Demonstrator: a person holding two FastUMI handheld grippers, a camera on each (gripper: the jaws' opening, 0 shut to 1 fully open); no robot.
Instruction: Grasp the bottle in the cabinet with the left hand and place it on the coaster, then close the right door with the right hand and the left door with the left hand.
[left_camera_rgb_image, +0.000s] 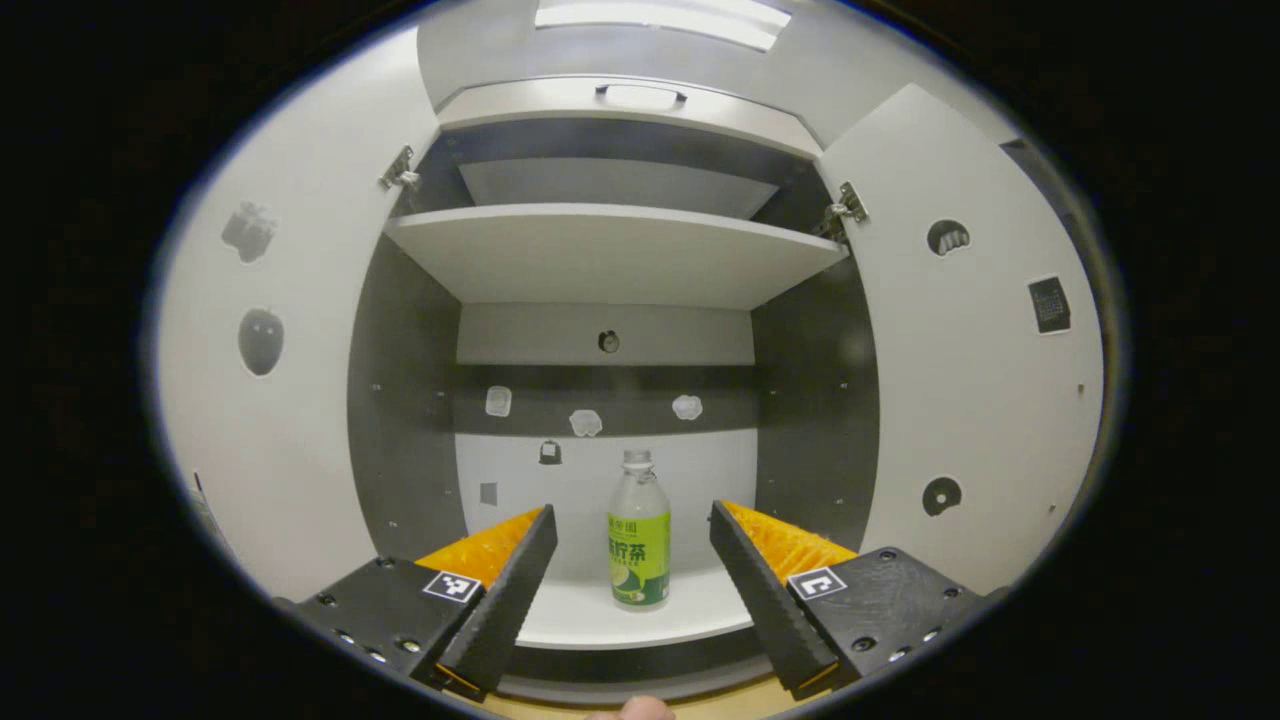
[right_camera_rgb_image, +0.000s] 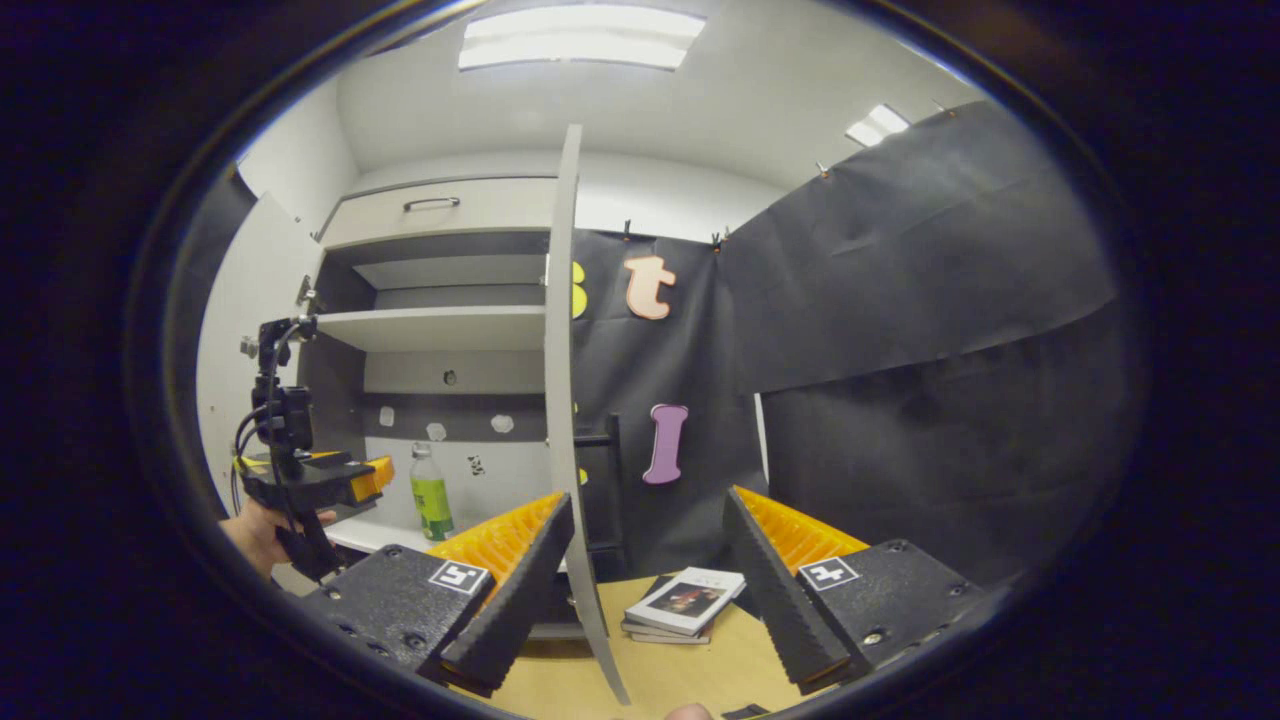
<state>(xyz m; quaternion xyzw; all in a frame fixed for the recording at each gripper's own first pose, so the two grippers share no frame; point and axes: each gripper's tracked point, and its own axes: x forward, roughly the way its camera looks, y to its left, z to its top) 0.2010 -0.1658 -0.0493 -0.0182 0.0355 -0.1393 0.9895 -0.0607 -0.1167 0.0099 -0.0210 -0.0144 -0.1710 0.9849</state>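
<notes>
Bottle (left_camera_rgb_image: 639, 530) stands upright on the cabinet's lower shelf (left_camera_rgb_image: 600, 620), a little back from the shelf's front edge, so no step of the task is finished yet: the grasp, the move to the coaster and both door closings are all left, and I cannot make out a coaster from here

Going left to right in the left gripper view: the left door (left_camera_rgb_image: 270, 400) is swung fully out, then comes the dark left inner wall, then the left gripper (left_camera_rgb_image: 632, 570) with its fingers spread wide and empty, the bottle framed between them but farther in and untouched. Past that is the right inner wall and the right door (left_camera_rgb_image: 980, 380), also wide open. The upper shelf (left_camera_rgb_image: 610, 250) sits well above the cap, so there looks to be free room over and on both sides of the bottle for a straight reach

In the right gripper view the left gripper (right_camera_rgb_image: 375, 478) shows at far left, held by a hand (right_camera_rgb_image: 262, 530) just outside the cabinet mouth, near the bottle (right_camera_rgb_image: 431, 497). The right door (right_camera_rgb_image: 570, 420) stands edge-on, its thin edge running down between the right gripper's fingers. The right gripper (right_camera_rgb_image: 650, 590) is spread wide, holding nothing. To its right lie some books (right_camera_rgb_image: 685, 603) on the wooden table (right_camera_rgb_image: 680, 680), close to the door's likely swing, worth watching
</notes>
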